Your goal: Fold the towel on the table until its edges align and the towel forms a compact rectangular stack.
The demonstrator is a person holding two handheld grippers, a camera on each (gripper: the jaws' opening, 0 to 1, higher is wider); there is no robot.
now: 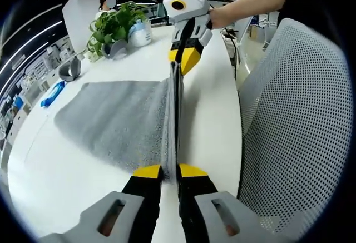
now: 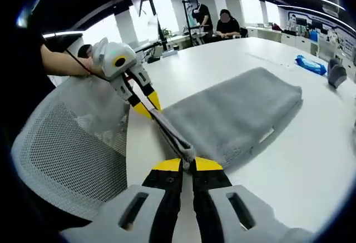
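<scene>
A grey towel (image 1: 117, 120) lies on the white table (image 1: 55, 187), its near edge lifted and pulled taut between both grippers. My left gripper (image 1: 170, 170) is shut on one end of that edge. At the far end, the right gripper (image 1: 183, 59) pinches the other corner, with a person's hand behind it. In the right gripper view the towel (image 2: 239, 107) spreads away to the right, looking folded double. My right gripper (image 2: 188, 164) is shut on its corner. The left gripper (image 2: 146, 107) holds the strip's other end beside the table (image 2: 289, 165) edge.
A grey mesh chair (image 1: 295, 126) (image 2: 67, 143) stands close against the table's side. At the far end sit a potted plant (image 1: 114, 26), a grey object (image 1: 69, 69) (image 2: 336, 73) and a blue packet (image 1: 53, 94) (image 2: 311, 64). People sit at desks behind.
</scene>
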